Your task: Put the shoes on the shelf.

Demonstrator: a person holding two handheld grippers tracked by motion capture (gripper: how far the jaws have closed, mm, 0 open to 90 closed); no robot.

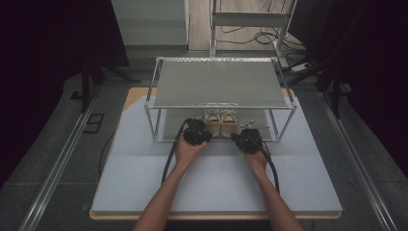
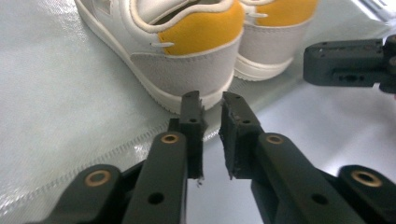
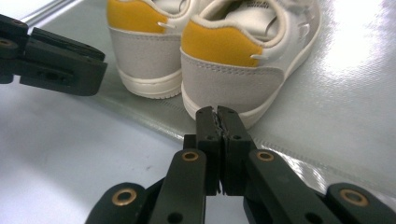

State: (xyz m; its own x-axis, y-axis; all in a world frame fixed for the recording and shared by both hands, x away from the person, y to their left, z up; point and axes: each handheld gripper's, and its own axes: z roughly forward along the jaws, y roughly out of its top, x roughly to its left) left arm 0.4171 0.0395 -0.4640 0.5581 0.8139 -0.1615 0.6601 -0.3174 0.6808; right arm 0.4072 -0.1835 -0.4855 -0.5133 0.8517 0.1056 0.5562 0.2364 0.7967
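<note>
A lab-like recording room: dark curtains (image 1: 57,33), floor rails (image 1: 57,168), loose cables (image 1: 260,36), a metal frame (image 1: 250,19)

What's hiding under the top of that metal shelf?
Under the top of the metal shelf, a pair of white shoes with yellow heels sits on the lower shelf, heels toward both grippers. From above, the top covers the shoes' toes.

No readable text anywhere I can see. The shoes (image 2: 196,51) ahead of my tongs carry no legible brand or number on their yellow and grey heels. No label on the shelf rack (image 1: 219,84) over the shoes, none on the surface (image 1: 144,168) beneath that rack.
</note>
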